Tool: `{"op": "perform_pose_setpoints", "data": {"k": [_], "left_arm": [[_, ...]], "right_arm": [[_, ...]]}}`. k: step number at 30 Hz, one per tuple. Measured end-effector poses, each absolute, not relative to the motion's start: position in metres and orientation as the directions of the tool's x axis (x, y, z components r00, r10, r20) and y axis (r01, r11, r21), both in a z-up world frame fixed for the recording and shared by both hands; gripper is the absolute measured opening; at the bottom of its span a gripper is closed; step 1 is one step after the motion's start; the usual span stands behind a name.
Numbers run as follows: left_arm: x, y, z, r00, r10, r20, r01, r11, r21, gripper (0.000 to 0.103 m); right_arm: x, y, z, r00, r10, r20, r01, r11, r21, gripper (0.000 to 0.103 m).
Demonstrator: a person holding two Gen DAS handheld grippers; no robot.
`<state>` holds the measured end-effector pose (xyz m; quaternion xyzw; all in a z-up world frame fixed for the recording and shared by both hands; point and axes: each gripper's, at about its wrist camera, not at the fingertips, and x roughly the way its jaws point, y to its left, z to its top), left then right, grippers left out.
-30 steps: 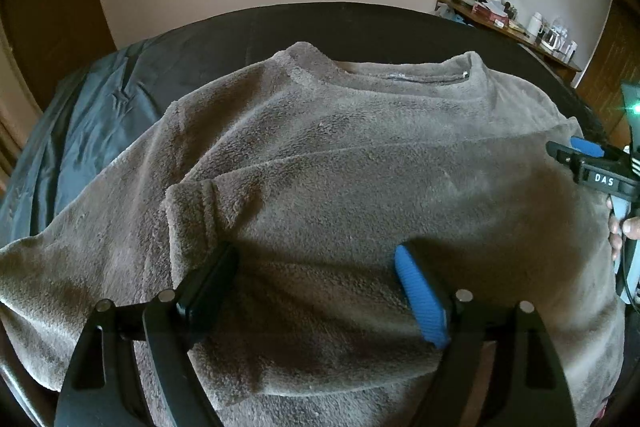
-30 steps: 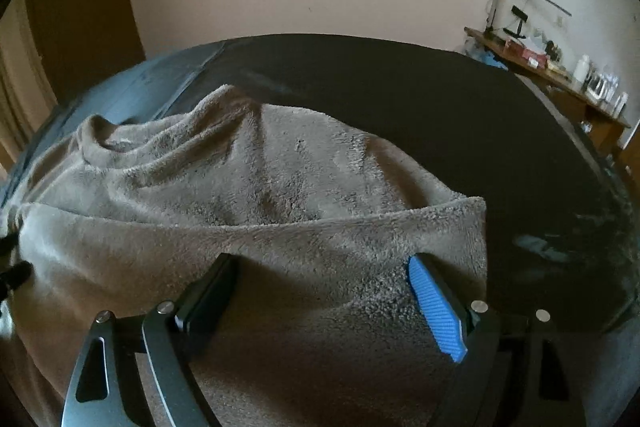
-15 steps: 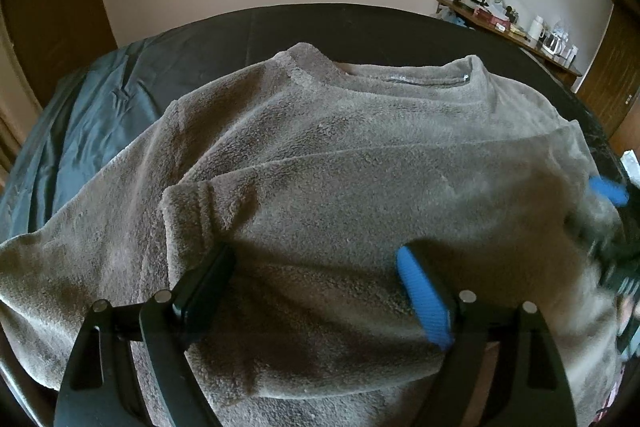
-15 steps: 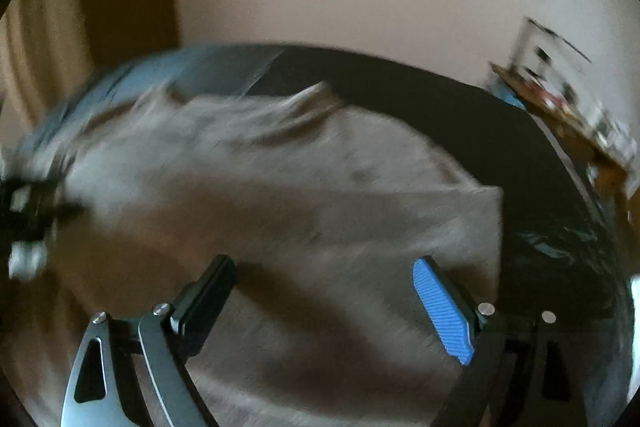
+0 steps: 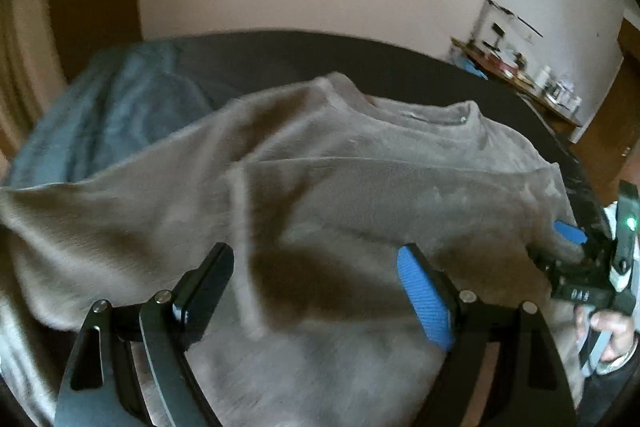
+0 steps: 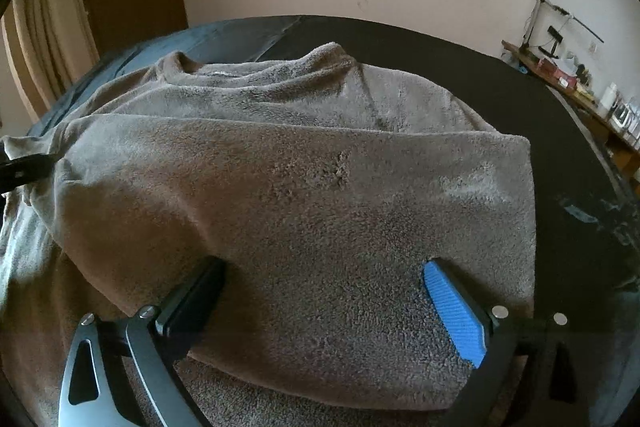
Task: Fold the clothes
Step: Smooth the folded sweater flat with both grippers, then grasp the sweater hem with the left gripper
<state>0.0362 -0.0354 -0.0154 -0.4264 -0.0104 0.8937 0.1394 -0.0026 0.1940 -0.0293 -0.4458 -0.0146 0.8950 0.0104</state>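
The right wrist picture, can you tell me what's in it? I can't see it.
A fuzzy grey-brown sweater lies on a dark bed cover, its lower part folded up over its body. The right claw hovers just above the folded part, jaws opening and holding nothing. A cluttered shelf stands far right.

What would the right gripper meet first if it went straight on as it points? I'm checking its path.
Probably the folded-over panel of the fuzzy grey-brown fleece sweater, right ahead between the right gripper's opening jaws; depth is unclear.

Sweater fuzzy fleece cloth; dark bedcover matt, probably smooth fabric.
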Motion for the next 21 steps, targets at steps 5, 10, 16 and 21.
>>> {"op": "perform_pose_setpoints", "data": {"k": [5, 10, 16, 21], "left_arm": [[0.073, -0.094, 0.004, -0.659, 0.173, -0.732, -0.142, -0.984, -0.105, 0.087], [0.115, -0.172, 0.014, -0.671, 0.059, -0.739, 0.019, -0.995, -0.097, 0.087], [0.15, -0.253, -0.005, -0.608, -0.125, -0.784, 0.245, -0.969, -0.036, 0.087], [0.16, -0.288, -0.027, -0.572, -0.107, -0.813, 0.308, -0.947, -0.091, 0.087]], "right_arm": [[-0.003, 0.195, -0.03, -0.604, 0.021, -0.797, -0.004, -1.0, -0.024, 0.102], [-0.001, 0.197, -0.029, -0.608, 0.001, -0.794, 0.001, -1.0, -0.002, 0.102], [0.0, 0.2, -0.028, -0.615, -0.026, -0.788, 0.005, -1.0, 0.029, 0.102], [0.001, 0.203, -0.028, -0.621, -0.05, -0.782, 0.008, -0.998, 0.057, 0.102]]}}
